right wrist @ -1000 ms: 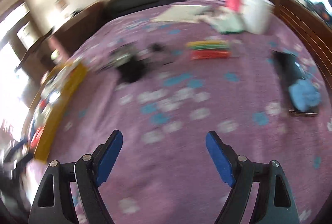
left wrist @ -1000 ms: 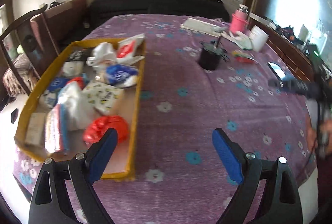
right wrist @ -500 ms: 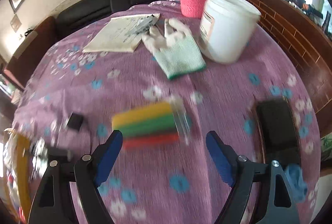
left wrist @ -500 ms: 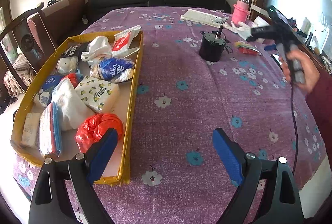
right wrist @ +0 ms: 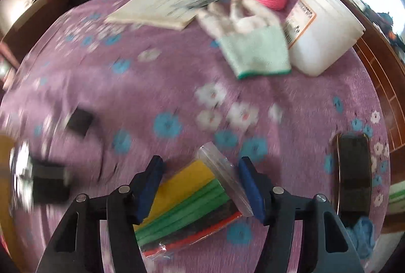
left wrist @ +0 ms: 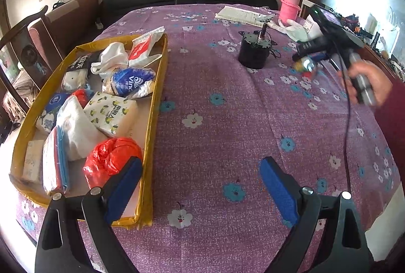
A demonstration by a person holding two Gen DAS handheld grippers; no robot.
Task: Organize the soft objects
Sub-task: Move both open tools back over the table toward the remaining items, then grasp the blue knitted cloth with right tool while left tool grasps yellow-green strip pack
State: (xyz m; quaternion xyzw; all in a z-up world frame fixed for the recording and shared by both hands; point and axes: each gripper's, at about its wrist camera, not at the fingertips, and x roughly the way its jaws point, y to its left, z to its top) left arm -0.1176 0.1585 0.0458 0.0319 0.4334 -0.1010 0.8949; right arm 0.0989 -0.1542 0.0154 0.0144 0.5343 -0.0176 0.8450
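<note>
Blur hides contact: right gripper (right wrist: 201, 181) jaws closing around bagged cloths (right wrist: 188, 199); left gripper (left wrist: 200, 187) wide, empty.

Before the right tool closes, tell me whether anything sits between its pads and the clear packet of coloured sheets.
Nothing visible does. The packet of coloured sheets lies on the purple cloth directly between the pads of the right tool, whose jaws are closing. The glove and white tub lie well beyond it.
</note>
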